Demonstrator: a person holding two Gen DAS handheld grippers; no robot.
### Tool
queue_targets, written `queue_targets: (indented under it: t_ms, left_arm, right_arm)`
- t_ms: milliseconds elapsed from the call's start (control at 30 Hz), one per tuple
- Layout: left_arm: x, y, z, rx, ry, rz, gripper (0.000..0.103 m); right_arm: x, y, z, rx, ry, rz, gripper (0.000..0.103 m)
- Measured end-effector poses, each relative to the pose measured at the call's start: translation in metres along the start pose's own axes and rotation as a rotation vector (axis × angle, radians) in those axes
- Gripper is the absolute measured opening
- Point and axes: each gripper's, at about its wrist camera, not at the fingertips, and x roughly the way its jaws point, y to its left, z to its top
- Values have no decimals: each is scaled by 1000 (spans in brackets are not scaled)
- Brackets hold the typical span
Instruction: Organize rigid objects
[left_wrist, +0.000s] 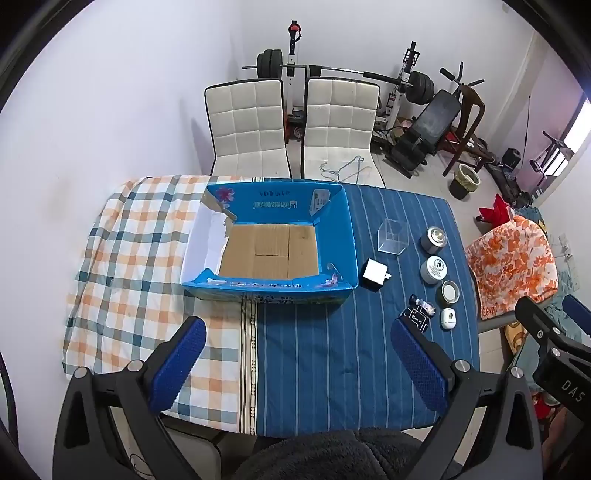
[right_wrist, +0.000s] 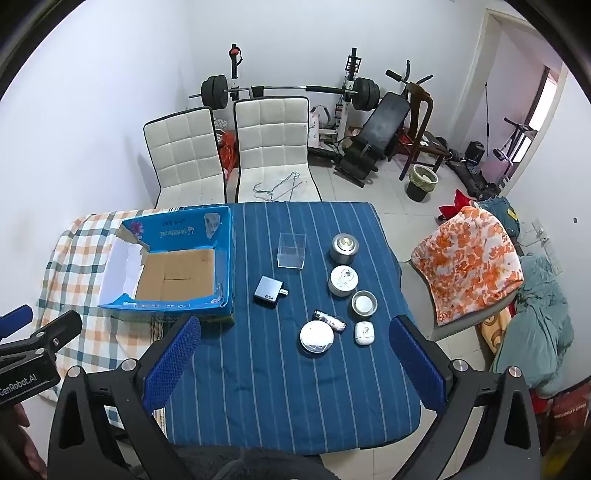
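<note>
Held the right gripper (right_wrist: 294, 323) over the near edge of the table (right_wrist: 258, 387), pitched steeply down, jaws spread wide with nothing between them. Kept the left gripper (left_wrist: 297, 323) in the same pose, equally wide and empty, further toward the table's near left corner.

Found the loose items straight ahead of the right jaws, on the right half of the table. Nearest, framed between the right pads: a round white compact (right_wrist: 316, 336), with a small dark tube (right_wrist: 330, 319) just behind it, long axis running slantwise across the jaw line, and a white oval case (right_wrist: 364, 333) just beside both. Further back, toward the right edge, a row of three: an open tin (right_wrist: 364, 303), a white lidded jar (right_wrist: 343, 280) and a metal tin (right_wrist: 344, 248). Left of that row, a grey charger (right_wrist: 268, 291), prongs pointing right, and behind it a clear plastic cube (right_wrist: 291, 250).

Placed the empty blue cardboard box (right_wrist: 223, 254) at the middle of the far edge, left of every item and directly ahead of the left jaws.

Judged the right hand nearer to all the items, the left nearer to the box; probably a forward drop onto the compact first, then a carry leftward to the box.
</note>
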Motion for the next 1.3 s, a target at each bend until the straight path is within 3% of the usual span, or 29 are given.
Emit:
queue_targets:
  t_ms: [33,633,1300]
  left_arm:
    - [0,1,0,-7,-11,-16,103]
    - [-9,-1,3,-11,-19,-5,103]
    - [0,15,12,-16,-22,2,103]
  right_arm:
    - [-2,1,-2,-5,-28,-6,103]
    - [-4,-8,1,13,-17,0,103]
    - [9,17,11,7,-26,-9,103]
